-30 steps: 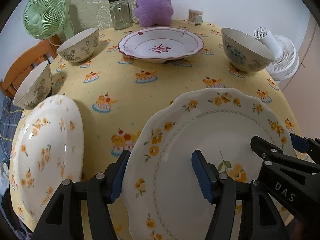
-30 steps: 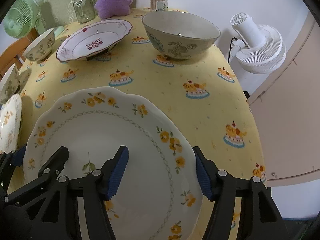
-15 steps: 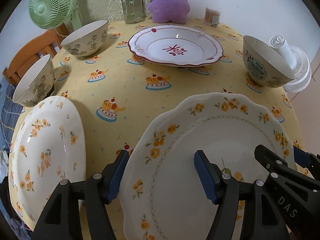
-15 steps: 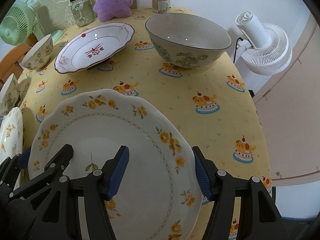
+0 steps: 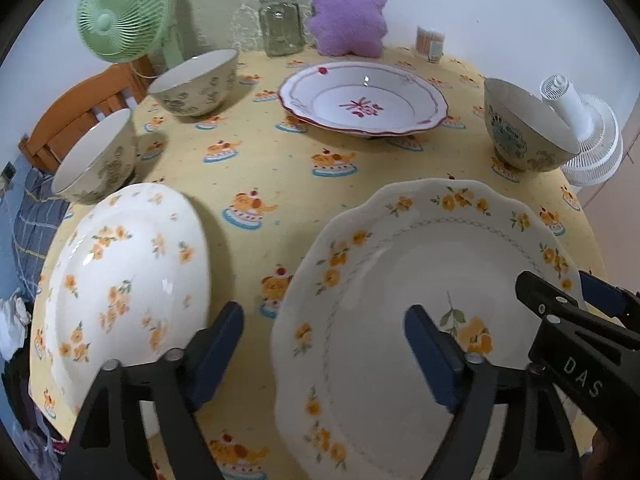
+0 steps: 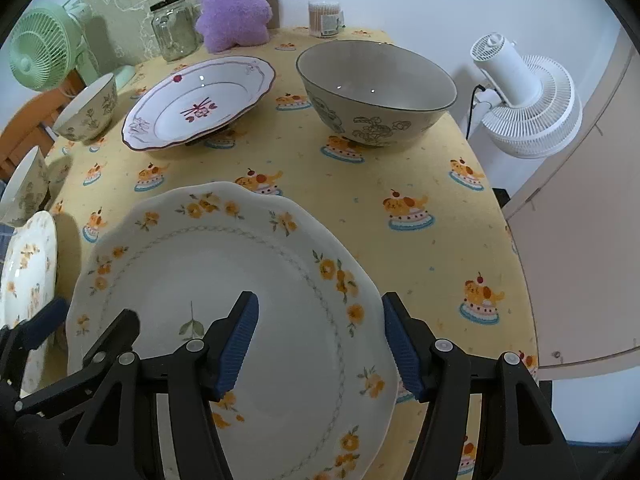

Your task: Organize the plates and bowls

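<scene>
A large white plate with yellow flowers [image 5: 420,280] [image 6: 224,280] lies at the table's near edge. My left gripper [image 5: 324,348] is open and straddles its left rim. My right gripper [image 6: 320,340] is open and straddles its right rim. A second yellow-flowered plate [image 5: 120,280] [image 6: 28,264] lies to the left. A white plate with a red pattern [image 5: 362,98] [image 6: 200,102] sits at the back. Two floral bowls [image 5: 196,80] [image 5: 96,156] stand at the left and a larger bowl [image 5: 524,124] [image 6: 376,88] at the right.
A glass jar [image 5: 280,24], a purple plush [image 5: 346,12] and a cotton-swab tub [image 5: 430,42] stand at the back edge. A green fan [image 5: 120,20] and a wooden chair [image 5: 76,108] are at the left. A white fan [image 6: 524,96] stands off the table's right side.
Both views have pulled back and risen, so the table's objects sit lower and further in. Both grippers stay open around the near plate's rims.
</scene>
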